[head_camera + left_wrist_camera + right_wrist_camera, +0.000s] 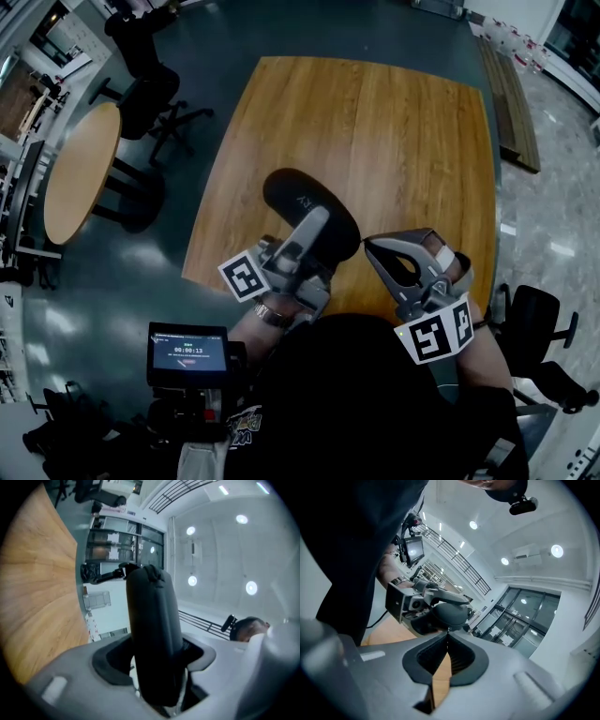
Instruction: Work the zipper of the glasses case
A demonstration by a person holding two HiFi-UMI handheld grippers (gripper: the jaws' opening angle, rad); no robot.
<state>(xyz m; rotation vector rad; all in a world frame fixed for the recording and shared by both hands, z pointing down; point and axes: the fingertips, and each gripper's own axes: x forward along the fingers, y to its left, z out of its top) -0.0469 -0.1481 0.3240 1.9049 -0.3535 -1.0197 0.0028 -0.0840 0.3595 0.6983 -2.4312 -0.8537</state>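
Observation:
The black glasses case (302, 199) is tipped up over the near edge of the wooden table (394, 131). My left gripper (314, 230) is shut on it, with a grey finger lying across its near half. In the left gripper view the case (152, 630) fills the gap between the jaws and stands up toward the ceiling. My right gripper (368, 244) is shut, its tips at the case's right end. In the right gripper view a thin zipper pull (448, 628) runs from the rounded case end (450, 613) into the closed tips of the right gripper (448, 633).
A round wooden table (80, 169) and a black office chair (150, 84) stand to the left. Another chair (539, 328) is at the right. A wooden bench (511, 103) sits beyond the table. A small screen (187, 354) hangs at the person's front.

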